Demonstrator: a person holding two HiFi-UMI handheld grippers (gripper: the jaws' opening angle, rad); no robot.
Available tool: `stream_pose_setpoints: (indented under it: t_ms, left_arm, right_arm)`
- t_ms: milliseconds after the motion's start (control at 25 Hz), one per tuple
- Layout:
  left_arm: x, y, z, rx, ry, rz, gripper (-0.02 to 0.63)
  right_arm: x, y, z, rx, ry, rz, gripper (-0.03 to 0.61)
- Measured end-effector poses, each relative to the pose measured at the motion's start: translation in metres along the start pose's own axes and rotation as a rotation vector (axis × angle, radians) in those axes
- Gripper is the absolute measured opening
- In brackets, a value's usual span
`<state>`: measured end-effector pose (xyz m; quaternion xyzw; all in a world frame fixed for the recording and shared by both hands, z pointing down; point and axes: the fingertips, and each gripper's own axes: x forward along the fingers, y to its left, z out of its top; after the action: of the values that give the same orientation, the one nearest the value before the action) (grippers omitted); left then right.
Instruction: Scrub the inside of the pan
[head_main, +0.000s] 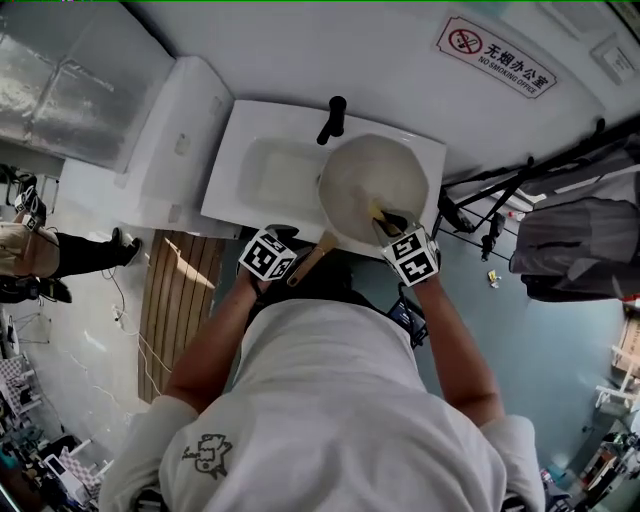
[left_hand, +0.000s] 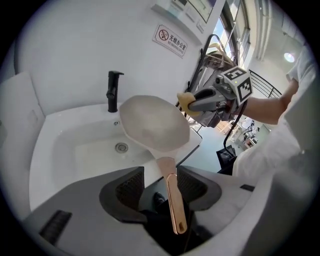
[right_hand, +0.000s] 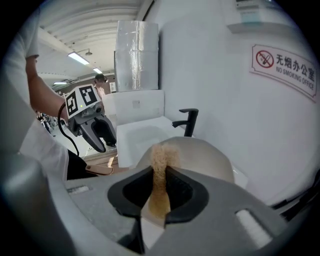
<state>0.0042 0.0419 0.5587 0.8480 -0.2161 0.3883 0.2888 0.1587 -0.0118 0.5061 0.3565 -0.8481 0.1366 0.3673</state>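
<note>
Nearest us, our right gripper (right_hand: 159, 172) is clamped on one tan sponge (right_hand: 160, 152), just above the single pan (head_main: 372, 180). The pan sits at the right side of the white sink (head_main: 262, 170). Its handle (left_hand: 175, 202) lies between the wide-apart jaws of our left gripper (left_hand: 160, 171), which do not grip it. Both forearms (head_main: 215, 335) reach forward, grippers tilted down. There is one black tap (head_main: 333, 118), and one wall sign (head_main: 497, 55) reads "NO SMOKING OFFICE".

Bright, even light, soft shadows, strong fisheye warping at edges.
</note>
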Motion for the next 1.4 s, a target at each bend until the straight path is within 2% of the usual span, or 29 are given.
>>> stream_pose_setpoints:
  t_ms: [160,360,520,560,720,1000,1400]
  left_arm:
    - [-0.022,-0.001,0.025,0.033,-0.099,0.061,0.189]
    - [-0.056,-0.008,0.051,0.067,-0.221,0.126,0.114]
    - [-0.083,-0.013,0.075,0.12,-0.319,0.176,0.01]
    - [-0.089,-0.014,0.081,0.133,-0.341,0.182,0.003]
    - [-0.104,-0.022,0.103,0.179,-0.405,0.181,0.002]
    - [-0.128,-0.028,0.121,0.25,-0.464,0.138,0.003]
    - [-0.183,-0.028,0.082,0.288,-0.498,0.107,0.002]
  right_arm:
    - [-0.023,-0.005,0.02,0.026,-0.101,-0.057,0.064]
    - [-0.05,-0.008,0.046,0.011,-0.188,-0.12,0.063]
    - [-0.064,-0.01,0.058,0.005,-0.232,-0.153,0.061]
    - [-0.066,-0.011,0.059,0.007,-0.241,-0.161,0.061]
    - [-0.075,-0.009,0.068,0.015,-0.276,-0.18,0.061]
    - [-0.091,0.007,0.08,0.053,-0.314,-0.223,0.06]
    - [-0.103,0.08,0.101,0.114,-0.336,-0.294,0.06]
